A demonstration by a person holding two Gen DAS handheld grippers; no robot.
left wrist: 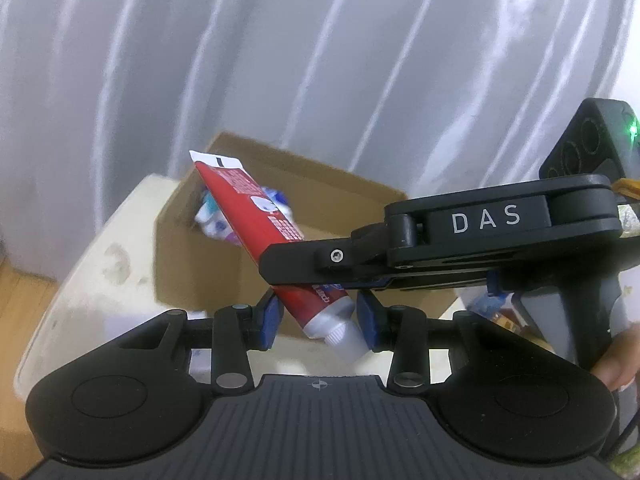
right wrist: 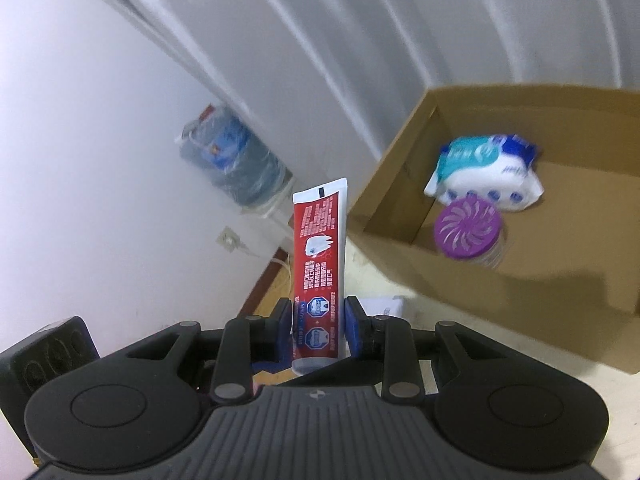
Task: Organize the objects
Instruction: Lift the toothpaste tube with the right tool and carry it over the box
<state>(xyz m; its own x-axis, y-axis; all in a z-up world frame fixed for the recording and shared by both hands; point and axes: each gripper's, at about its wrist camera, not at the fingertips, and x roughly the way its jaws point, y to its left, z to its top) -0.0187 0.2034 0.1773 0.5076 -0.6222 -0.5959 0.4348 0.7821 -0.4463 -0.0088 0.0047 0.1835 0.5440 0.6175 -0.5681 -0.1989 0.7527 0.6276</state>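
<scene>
My right hand-held gripper (right wrist: 318, 322) is clamping a red toothpaste tube (right wrist: 319, 264) near its cap end, its crimped end pointing up and away, left of the cardboard box (right wrist: 520, 292). My left hand-held gripper (left wrist: 316, 322) is standing open, its blue pads (left wrist: 269, 322) lying either side of the tube's white cap without pinching it. The box is sitting on the pale counter (left wrist: 100, 264) and is holding a white-and-teal tissue pack (right wrist: 486, 172) with a purple-lidded jar (right wrist: 470, 230) just in front.
</scene>
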